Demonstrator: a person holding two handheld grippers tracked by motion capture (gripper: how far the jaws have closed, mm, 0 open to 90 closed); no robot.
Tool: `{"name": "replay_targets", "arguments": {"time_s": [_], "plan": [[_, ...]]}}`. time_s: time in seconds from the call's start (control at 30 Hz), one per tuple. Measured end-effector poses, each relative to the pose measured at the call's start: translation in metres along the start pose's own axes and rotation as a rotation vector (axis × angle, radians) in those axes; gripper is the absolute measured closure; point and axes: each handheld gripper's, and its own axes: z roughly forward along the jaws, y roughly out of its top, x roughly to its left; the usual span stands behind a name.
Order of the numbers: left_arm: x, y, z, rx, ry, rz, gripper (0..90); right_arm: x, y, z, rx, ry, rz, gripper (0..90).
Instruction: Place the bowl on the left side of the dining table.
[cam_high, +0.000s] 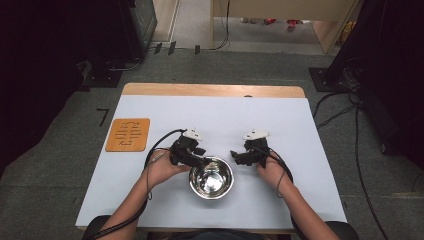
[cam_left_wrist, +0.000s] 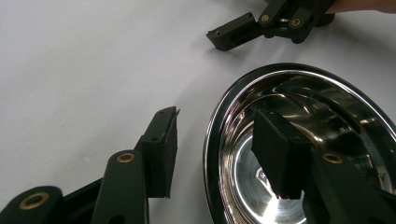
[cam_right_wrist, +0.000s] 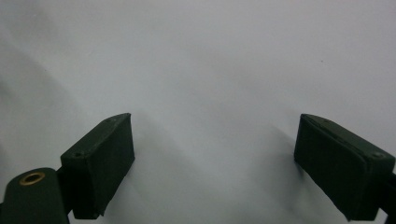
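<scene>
Grey floor, dark racks and loose cables ring a wooden desk (cam_high: 150, 90) covered by a pale sheet. From the high view, a steel bowl (cam_high: 211, 178) sits near the person's edge, and an orange mat (cam_high: 128, 134) lies well apart at the left. The left tool (cam_high: 199, 161) is at the bowl's left rim; the right tool (cam_high: 235, 156) hangs just beside the bowl's upper right, apart from it.

Through the left gripper view, the left tool (cam_left_wrist: 224, 154) is open and straddles the bowl's (cam_left_wrist: 327, 116) rim, one jaw outside over the sheet, the other inside above the polished wall. Neither pad seems pressed to the metal yet. The right tool (cam_left_wrist: 224, 39) shows farther off, beyond the bowl.

Seen from the right gripper view, the right tool (cam_right_wrist: 212, 154) is spread wide over bare sheet, holding nothing.

I judge the step to be pinching the rim. To do it well, slide the jaws deeper so the rim sits mid-pad, close squarely, and lift slowly: the slick, curved wall could slip or tip.
</scene>
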Motion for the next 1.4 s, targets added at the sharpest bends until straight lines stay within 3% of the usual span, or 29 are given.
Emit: {"name": "replay_targets", "arguments": {"time_s": [0.57,1.1,1.23,1.4], "plan": [[0.000,-0.003,0.015,0.053,-0.003,0.014,65.3,0.001,0.000,0.000,-0.001,-0.005,-0.002,11.8],[0.002,-0.003,0.019,0.049,-0.045,0.023,72.1,0.000,0.000,0.000,-0.001,-0.003,-0.001,11.8],[0.002,-0.004,0.018,0.051,-0.042,0.042,73.9,0.000,0.000,0.000,-0.001,-0.004,-0.002,11.8],[0.002,-0.003,0.018,0.061,-0.036,0.039,76.1,0.000,0.000,0.000,-0.001,-0.002,0.000,11.8]]}}
